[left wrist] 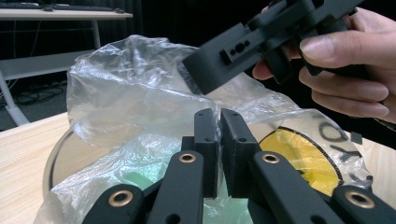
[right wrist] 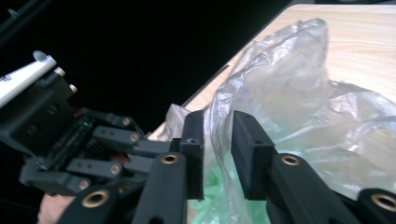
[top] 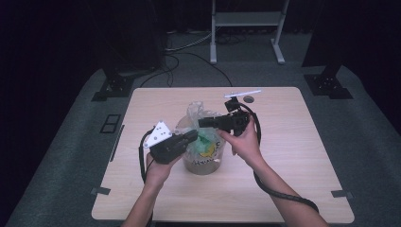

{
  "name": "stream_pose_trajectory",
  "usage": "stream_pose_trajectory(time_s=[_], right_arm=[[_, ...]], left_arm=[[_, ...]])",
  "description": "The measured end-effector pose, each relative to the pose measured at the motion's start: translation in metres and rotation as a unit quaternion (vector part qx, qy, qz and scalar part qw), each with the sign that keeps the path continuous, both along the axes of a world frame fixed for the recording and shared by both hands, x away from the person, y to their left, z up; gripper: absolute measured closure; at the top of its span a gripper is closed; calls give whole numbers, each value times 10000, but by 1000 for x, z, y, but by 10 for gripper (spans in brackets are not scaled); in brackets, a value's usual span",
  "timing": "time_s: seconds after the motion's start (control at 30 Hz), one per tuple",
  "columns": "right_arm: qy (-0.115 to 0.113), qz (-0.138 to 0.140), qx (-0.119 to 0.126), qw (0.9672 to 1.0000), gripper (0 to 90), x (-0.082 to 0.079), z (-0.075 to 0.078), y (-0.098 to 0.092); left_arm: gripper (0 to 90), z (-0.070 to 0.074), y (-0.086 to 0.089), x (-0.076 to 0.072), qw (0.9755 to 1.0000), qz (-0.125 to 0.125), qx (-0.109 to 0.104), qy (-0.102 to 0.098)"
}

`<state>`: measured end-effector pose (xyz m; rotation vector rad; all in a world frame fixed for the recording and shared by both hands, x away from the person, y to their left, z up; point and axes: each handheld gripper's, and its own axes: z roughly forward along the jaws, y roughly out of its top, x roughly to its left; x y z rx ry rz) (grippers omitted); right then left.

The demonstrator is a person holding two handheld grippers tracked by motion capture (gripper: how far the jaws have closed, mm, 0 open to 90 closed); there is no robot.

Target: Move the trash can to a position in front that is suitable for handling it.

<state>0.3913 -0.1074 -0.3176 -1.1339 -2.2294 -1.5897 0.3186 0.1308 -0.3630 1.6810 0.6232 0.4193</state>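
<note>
A round clear container [top: 203, 163] with a yellow label [left wrist: 303, 158] stands mid-table, lined with a crumpled clear plastic bag [top: 196, 111] that rises above its rim. Something green lies inside the bag. My left gripper [top: 194, 135] comes in from the left, and its jaws [left wrist: 219, 135] are shut on a fold of the bag [left wrist: 130, 88]. My right gripper [top: 201, 122] reaches over from the right. Its jaws [right wrist: 218, 140] stand apart with a sheet of the bag [right wrist: 289, 93] between them, not pressed. Each gripper view shows the other gripper close by, across the bag.
The light wooden table [top: 293, 156] carries a small dark round object [top: 248, 99] near its far edge. A white metal frame [top: 246, 19] stands on the floor behind the table, with black stand bases at far left [top: 111, 85] and far right [top: 328, 82].
</note>
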Motion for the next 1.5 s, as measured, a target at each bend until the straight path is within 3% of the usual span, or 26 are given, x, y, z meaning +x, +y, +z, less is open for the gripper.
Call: stream_pose_trajectory(time_s=[0.3,0.4,0.53,0.63,0.8,1.13,1.33,1.5], right_arm=[[34,10,-109,9999,667,1,0,12],[-41,-5,-281,9996,671,1,0,18],[-155,-66,-599,9981,835,1,-2,21],[-172,-111,-702,9973,894,3,-5,18],[-132,-162,-693,9974,900,5,-9,11],[-67,-213,-557,9982,900,5,-16,-3],[-78,-269,-543,9981,900,6,-18,-7],[-70,-277,-458,9985,900,5,-17,-13]], left_arm=[[855,0,-3,-1,10000,-64,59,-27],[855,0,-4,-2,9999,-88,56,-31],[828,0,-4,-1,9999,-104,27,17],[768,1,-1,0,9999,-112,-25,54],[697,3,4,1,9999,-73,-25,76],[558,7,26,6,9991,264,-277,191],[514,8,43,10,9974,497,-463,250],[493,6,55,14,9957,717,-485,327]])
